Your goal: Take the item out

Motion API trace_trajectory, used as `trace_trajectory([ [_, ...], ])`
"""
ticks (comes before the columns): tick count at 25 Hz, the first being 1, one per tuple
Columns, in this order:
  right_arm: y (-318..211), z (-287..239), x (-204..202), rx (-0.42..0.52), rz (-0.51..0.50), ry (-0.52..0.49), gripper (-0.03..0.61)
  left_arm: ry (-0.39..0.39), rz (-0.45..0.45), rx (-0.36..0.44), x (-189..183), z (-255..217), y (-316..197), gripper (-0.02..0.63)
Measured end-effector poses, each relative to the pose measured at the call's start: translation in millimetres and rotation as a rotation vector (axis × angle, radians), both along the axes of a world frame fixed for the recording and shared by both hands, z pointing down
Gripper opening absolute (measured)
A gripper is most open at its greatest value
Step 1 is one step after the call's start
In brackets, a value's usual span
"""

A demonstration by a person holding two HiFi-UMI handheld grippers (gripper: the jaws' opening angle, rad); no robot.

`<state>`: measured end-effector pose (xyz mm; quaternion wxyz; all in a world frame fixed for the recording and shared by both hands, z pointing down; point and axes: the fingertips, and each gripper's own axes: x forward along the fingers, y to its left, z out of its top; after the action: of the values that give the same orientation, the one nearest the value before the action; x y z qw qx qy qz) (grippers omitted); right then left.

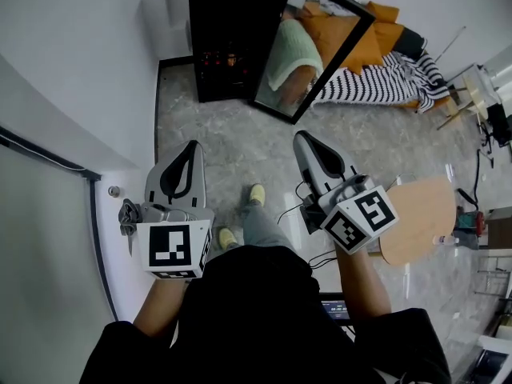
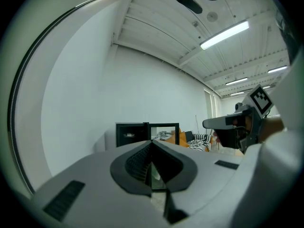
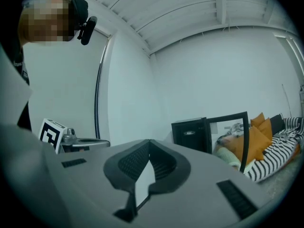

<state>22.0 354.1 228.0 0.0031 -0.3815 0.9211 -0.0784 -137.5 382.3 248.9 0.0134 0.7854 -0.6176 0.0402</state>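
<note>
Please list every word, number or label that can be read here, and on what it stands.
No readable text anywhere.
The left cube, on the left tongs: black and white squares only, no letters.
The right cube, on the right tongs: the same kind of pattern.
The small item on the wooden table: too small to read.

The black cabinet [image 1: 200,22] runs off the top edge, and the small things [image 1: 220,58] inside are too tiny to tell.
</note>
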Motion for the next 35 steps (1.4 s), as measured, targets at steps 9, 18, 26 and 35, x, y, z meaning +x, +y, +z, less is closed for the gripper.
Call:
trace_trajectory([
  [9,-10.2,-4.5,-11.4,0.011,-0.019,-0.004,0.008,-0.003,-0.005,0.006,-9.3,-1.8,-8.9,0.008],
  [18,-36.4,3.1,-11.5,0.006,-0.021,-0.016,0.008,-0.021,-0.01,0.0,-13.9,2.5,-32.1,0.008],
  [26,-80.7,10.0,-6.0,-0.002,-0.006,-0.056,0.008,-0.066,0.01,-0.003,-3.5,3.3,-70.5,0.008],
  [35,-182.2,30.2,1.1,-0.045,-0.006,-0.09,0.008,-0.063,0.044,-0.035,16.5,15.5,-171.5,0.008],
])
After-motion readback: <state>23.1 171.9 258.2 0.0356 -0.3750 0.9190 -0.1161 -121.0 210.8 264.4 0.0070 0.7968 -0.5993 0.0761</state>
